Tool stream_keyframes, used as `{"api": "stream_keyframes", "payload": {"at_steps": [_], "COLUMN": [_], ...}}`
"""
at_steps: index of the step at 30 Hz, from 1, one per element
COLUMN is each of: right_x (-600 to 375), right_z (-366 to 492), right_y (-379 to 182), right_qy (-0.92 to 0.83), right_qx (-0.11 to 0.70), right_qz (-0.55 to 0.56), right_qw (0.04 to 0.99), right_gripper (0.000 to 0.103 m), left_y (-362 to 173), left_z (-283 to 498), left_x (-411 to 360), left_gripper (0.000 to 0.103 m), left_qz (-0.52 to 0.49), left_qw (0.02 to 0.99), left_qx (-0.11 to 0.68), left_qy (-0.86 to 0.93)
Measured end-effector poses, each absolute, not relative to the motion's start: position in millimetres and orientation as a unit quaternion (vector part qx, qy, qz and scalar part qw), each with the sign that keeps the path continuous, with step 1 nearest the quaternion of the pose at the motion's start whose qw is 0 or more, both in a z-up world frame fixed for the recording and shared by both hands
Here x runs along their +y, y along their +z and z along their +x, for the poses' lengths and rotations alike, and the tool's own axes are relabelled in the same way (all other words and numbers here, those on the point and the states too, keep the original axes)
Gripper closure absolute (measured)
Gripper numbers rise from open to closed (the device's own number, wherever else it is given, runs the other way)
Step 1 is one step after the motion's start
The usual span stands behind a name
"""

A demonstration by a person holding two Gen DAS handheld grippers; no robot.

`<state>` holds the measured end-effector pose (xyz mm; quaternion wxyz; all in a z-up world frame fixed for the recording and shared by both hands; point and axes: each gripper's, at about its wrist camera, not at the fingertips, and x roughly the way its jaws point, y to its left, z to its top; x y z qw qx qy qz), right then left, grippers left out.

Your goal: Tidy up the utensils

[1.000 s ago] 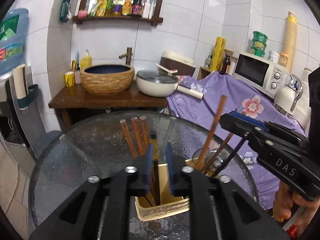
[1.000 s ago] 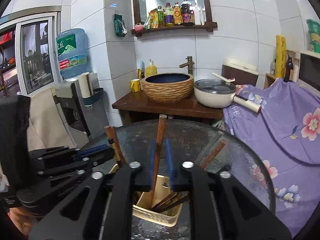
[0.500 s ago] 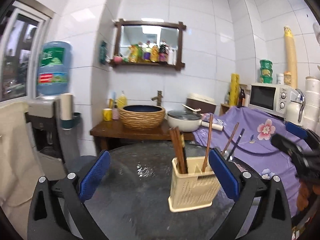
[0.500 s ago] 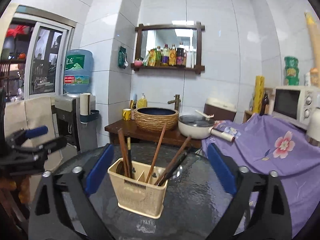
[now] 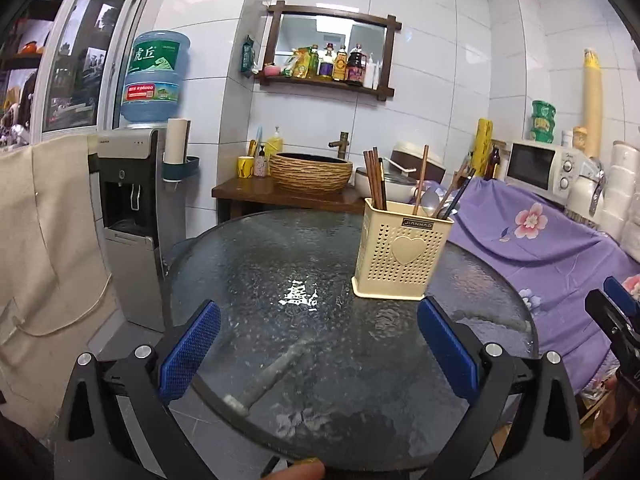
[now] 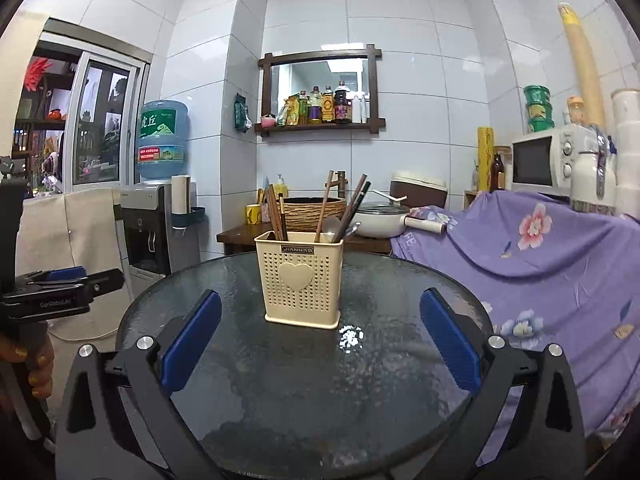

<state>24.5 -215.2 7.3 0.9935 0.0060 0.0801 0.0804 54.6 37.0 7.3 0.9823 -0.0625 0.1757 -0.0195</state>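
A cream perforated utensil holder point(image 5: 401, 256) point(image 6: 301, 280) with a heart on its front stands on the round glass table point(image 5: 320, 340) point(image 6: 304, 380). Brown chopsticks point(image 5: 374, 178) point(image 6: 276, 212) stand at its left; more chopsticks and a spoon point(image 6: 331, 228) lean at its right. My left gripper point(image 5: 318, 350) is open over the table's near edge, well short of the holder, with nothing between its blue pads point(image 5: 188, 352). My right gripper point(image 6: 320, 338) is open too, empty, with the holder farther off between its pads point(image 6: 450, 338).
A water dispenser point(image 5: 132, 208) stands left of the table and a purple flowered cloth point(image 6: 540, 264) covers furniture at the right. Behind are a wooden counter with a woven basin point(image 5: 310, 172), a white pan point(image 6: 378, 220) and a microwave point(image 5: 538, 168).
Both grippers opened wide, letting go of chopsticks now standing in the holder, and drew back from it toward the table's near edge. The holder now looks smaller and farther off.
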Motion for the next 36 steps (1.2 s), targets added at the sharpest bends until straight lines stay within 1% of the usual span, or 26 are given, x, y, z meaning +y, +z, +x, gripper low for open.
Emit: {"api": "stream_keyframes", "payload": {"at_steps": [6,13,18,36], "right_x": [-220.6,-210.0,-206.7,-216.9], "right_z": [-4.7,-25.3,-30.5,-24.9], "right_y": [3.0,9.2,10.7,10.2], "right_qy": [0.081,0.092,0.087,0.081], "right_qx": [0.084,0.074,0.067,0.081], "right_qz": [-0.002,-0.02,-0.032,-0.011], "right_qw": [0.993,0.993,0.993,0.993], "right_gripper": [0.006,0.006,0.006,0.006], "left_y": [8.2,18.5,19.1,20.7], "left_z": [23.9,9.0,8.2,9.5], "left_x": [28.3,14.4,12.2,9.8], "left_gripper": [0.006,0.006,0.006,0.006], "left_qz": [-0.025,-0.01,-0.007,-0.005], "left_qw": [0.988,0.991,0.99,0.989], "left_qx": [0.154,0.132,0.136,0.144], "left_qy": [-0.022,-0.031,-0.032,-0.033]}}
